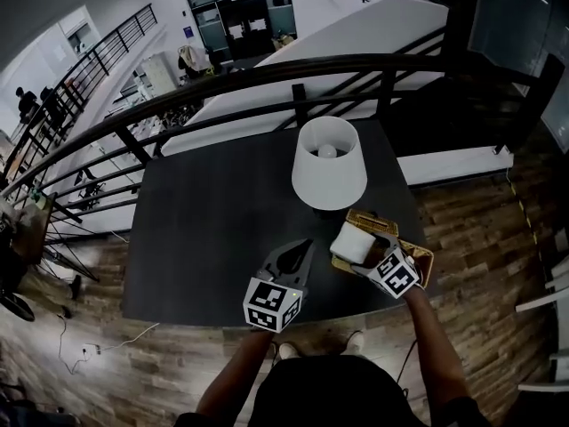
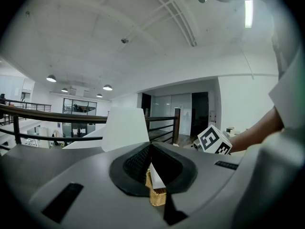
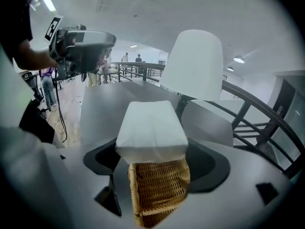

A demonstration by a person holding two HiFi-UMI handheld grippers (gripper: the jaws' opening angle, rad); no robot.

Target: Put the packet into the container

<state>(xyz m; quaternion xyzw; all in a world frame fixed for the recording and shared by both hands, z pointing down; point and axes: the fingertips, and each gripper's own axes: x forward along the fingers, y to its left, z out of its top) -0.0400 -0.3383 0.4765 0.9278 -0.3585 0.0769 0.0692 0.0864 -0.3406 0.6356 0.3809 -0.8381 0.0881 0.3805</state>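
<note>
Two grippers were over a dark table [image 1: 213, 229]. The right gripper [image 1: 364, 253] was clamped on a white packet [image 1: 352, 241], with one jaw pressed on each side of it. The packet was up in the air, right over a woven basket [image 1: 420, 258], and it was not in the basket yet. In the right gripper view the packet filled the space between the jaws. The yellow-brown basket showed just under it. The basket sat on the table, near the front edge on the right side.

The left gripper [image 1: 305, 245] held nothing. Its jaw tips were together, with only a thin slit behind them. It was just to the left of the basket, near the front edge of the table, and it pointed toward the basket. In the left gripper view a bit of the basket and a white edge of the packet peeked through that slit.

A big white lamp shade [image 1: 329, 163] stood on the table just behind the basket. A dark railing [image 1: 267, 69] ran past the far side of the table. The floor [image 1: 480, 229] around the table was made of wood planks. The person's arms [image 1: 236, 376] reached in from the bottom of the head view, one to each gripper.
</note>
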